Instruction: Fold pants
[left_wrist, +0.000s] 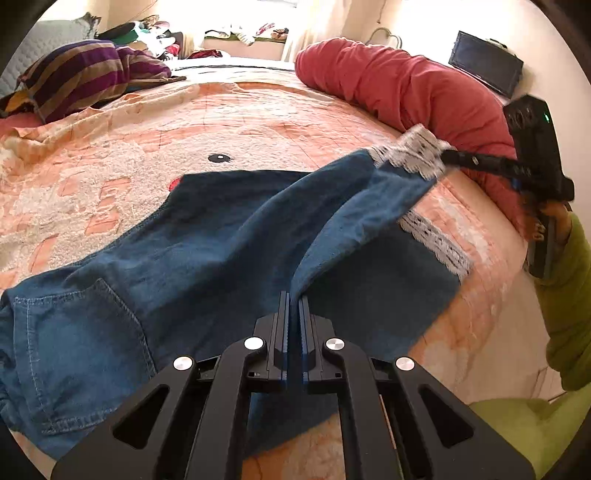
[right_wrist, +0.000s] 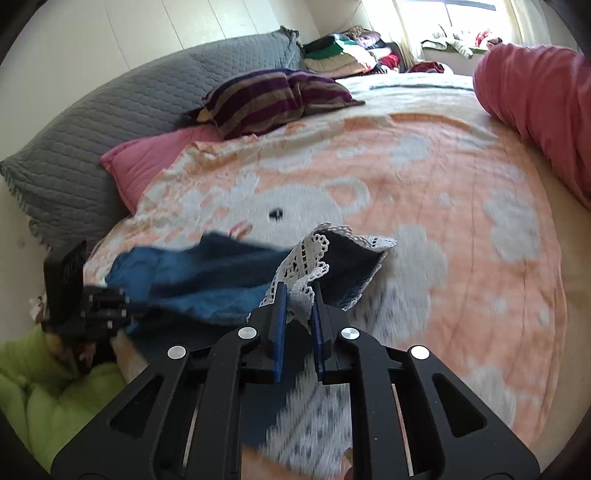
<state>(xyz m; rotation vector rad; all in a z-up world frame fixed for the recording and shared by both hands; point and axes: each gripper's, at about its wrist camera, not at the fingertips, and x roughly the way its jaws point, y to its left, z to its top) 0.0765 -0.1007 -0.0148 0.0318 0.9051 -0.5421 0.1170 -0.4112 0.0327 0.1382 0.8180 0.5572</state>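
Note:
Blue denim pants (left_wrist: 221, 236) with white lace hems lie across the peach blanket (left_wrist: 258, 122) on a bed. My left gripper (left_wrist: 293, 295) is shut on a raised fold of one leg, near its middle. That leg stretches up to the right, where my right gripper (left_wrist: 448, 157) pinches its lace hem (left_wrist: 417, 155). The other leg lies flat beneath, its lace hem (left_wrist: 439, 247) by the bed's right edge. In the right wrist view, the right gripper (right_wrist: 298, 291) is shut on the lace hem (right_wrist: 306, 258), lifted above the blanket. The left gripper (right_wrist: 123, 301) grips denim (right_wrist: 207, 273) at the left.
A red bolster (left_wrist: 406, 88) lines the bed's right side. A striped cushion (left_wrist: 85, 74), a pink pillow (right_wrist: 155, 155) and a grey quilted pillow (right_wrist: 110, 122) sit at the far left. Piled clothes (right_wrist: 343, 51) lie beyond. A green sleeve (left_wrist: 565, 295) holds the right gripper.

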